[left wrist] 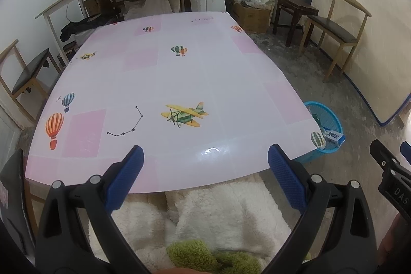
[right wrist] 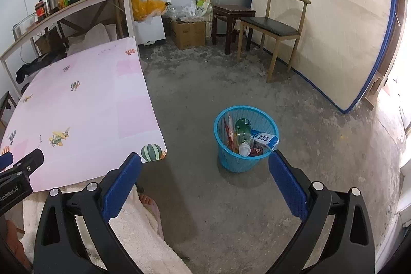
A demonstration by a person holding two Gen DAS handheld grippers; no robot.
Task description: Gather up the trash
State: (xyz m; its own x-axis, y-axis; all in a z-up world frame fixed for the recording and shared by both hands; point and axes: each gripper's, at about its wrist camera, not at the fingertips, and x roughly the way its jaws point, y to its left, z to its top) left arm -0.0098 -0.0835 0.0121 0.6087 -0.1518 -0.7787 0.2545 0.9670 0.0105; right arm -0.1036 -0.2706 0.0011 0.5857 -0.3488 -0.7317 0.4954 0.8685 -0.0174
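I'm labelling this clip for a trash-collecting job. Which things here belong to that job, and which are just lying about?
Part of the job:
- blue basket on the floor
- plastic bottle inside it
- small carton at its rim
- left gripper and right gripper, both open and empty

Just lying about:
- table
- chair
- cardboard box
- mattress against the wall
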